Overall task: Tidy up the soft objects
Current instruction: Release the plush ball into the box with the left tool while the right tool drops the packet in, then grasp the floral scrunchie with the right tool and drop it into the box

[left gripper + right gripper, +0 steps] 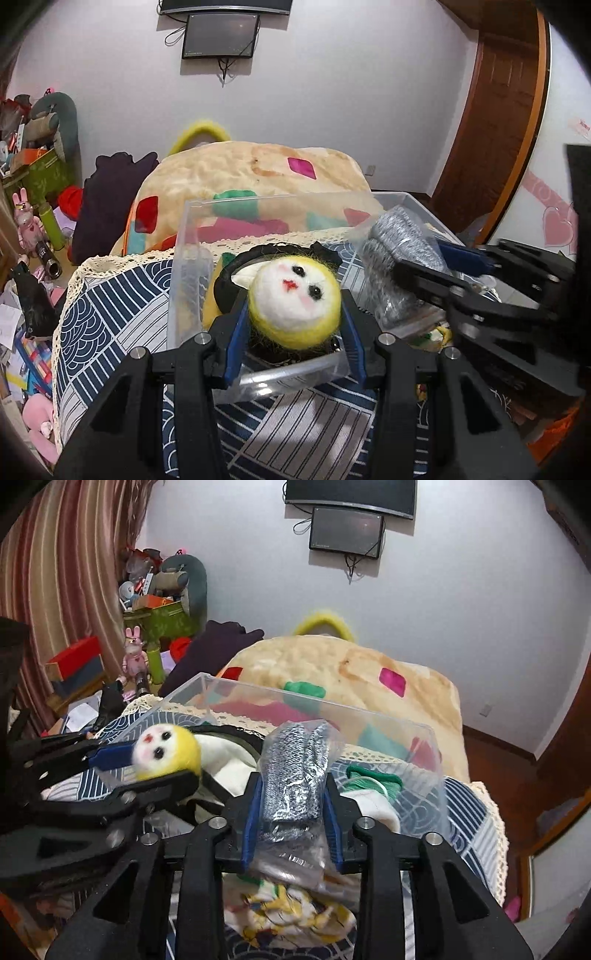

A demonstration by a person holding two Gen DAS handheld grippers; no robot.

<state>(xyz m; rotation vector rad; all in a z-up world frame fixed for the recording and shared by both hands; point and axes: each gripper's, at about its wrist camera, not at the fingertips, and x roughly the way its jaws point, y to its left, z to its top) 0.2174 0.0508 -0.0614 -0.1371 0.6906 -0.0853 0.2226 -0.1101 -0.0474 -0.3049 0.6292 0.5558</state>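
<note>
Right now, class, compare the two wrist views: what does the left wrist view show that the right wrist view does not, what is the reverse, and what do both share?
Only the left wrist view: the brown wooden door and pink heart stickers.
Only the right wrist view: the striped curtain and the green yarn in the box.
Both: the left claw shut on the felt doll, the right claw shut on the bagged grey knit, and the clear plastic box.
</note>
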